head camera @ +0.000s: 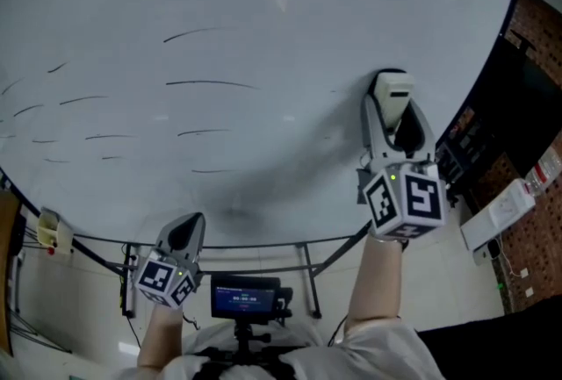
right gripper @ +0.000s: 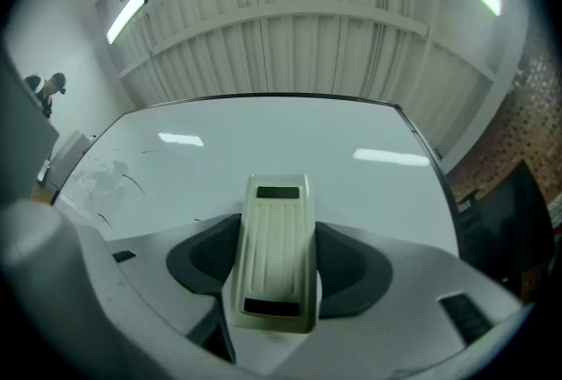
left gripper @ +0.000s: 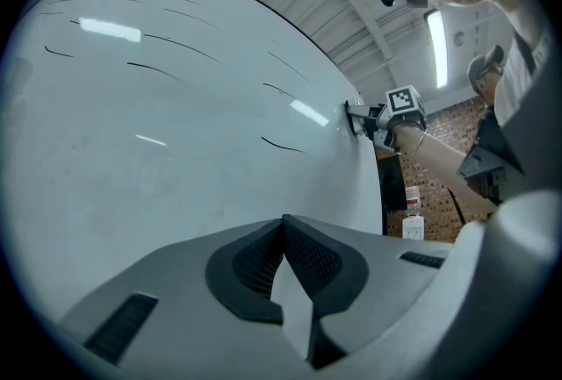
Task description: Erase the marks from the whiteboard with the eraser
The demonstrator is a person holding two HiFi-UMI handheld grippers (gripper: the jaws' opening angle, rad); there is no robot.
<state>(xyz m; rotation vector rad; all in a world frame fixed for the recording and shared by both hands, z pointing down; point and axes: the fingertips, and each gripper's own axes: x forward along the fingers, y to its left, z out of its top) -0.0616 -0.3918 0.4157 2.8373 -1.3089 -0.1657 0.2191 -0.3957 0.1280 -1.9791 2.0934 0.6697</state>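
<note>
A large whiteboard (head camera: 263, 10) fills the head view, with several thin black marker strokes (head camera: 211, 83) across its left and middle. My right gripper (head camera: 392, 111) is shut on a cream eraser (head camera: 392, 94), which presses against the board's right part, right of the strokes. In the right gripper view the eraser (right gripper: 277, 251) lies between the jaws. My left gripper (head camera: 183, 233) hangs below the board's lower edge, shut with nothing in it; its closed jaws (left gripper: 285, 268) face the board and strokes (left gripper: 283, 144).
The board stands on a metal frame (head camera: 307, 268). A brick wall and a dark cabinet (head camera: 474, 137) are at the right. A small device with a lit screen (head camera: 246, 297) sits at my chest. A small holder (head camera: 48, 229) hangs at the board's lower left.
</note>
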